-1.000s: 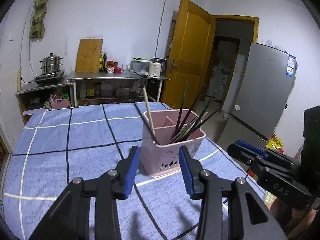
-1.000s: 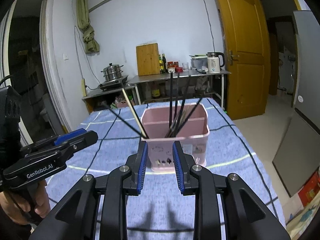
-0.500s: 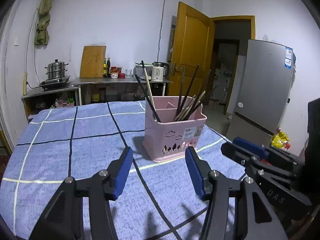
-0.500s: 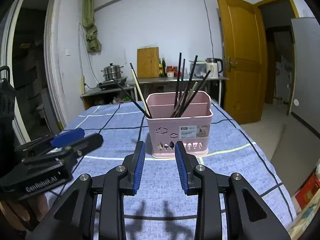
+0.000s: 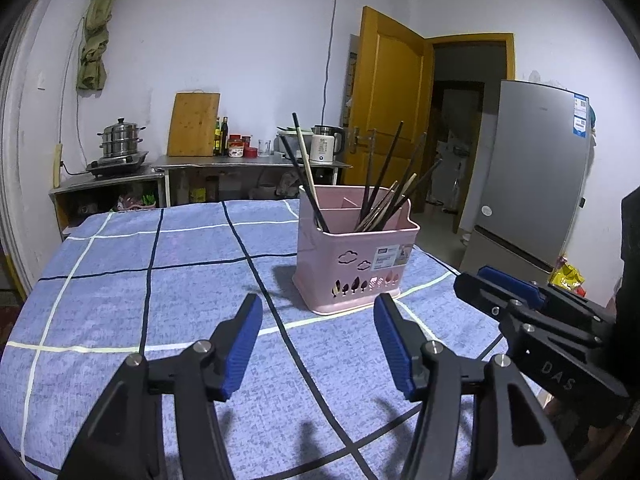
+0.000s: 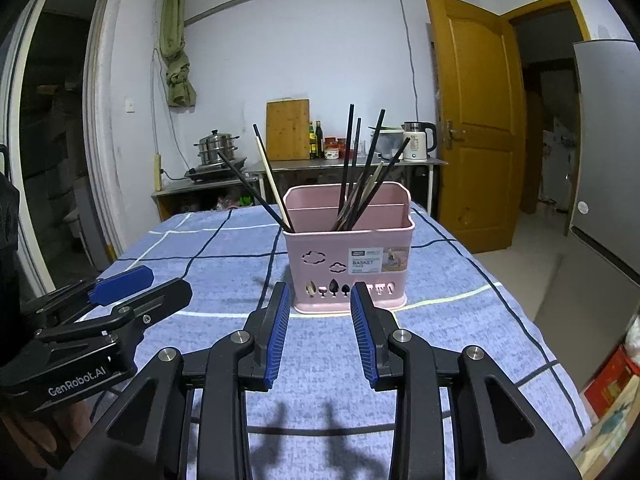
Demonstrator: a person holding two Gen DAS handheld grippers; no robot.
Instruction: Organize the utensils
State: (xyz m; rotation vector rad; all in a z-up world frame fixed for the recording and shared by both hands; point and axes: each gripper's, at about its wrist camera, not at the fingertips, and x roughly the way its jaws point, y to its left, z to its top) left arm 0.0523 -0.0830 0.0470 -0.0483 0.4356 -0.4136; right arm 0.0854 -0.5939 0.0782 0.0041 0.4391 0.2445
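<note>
Pink basket [image 6: 348,256] of chopsticks [image 6: 362,184] at 12 o'clock on worktop [image 6: 200,248], perhaps two compartments, left tool [image 5: 318,312] and right tool [image 6: 320,300] released, empty, jaws just widened

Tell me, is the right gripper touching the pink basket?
Apart. In the left wrist view the right gripper sits off to the side of the pink basket, with blue tablecloth showing between them. Its jaws are open and empty.

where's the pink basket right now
In both wrist views the pink basket stands on the blue checked tablecloth, just beyond the right tongs, untouched.
</note>
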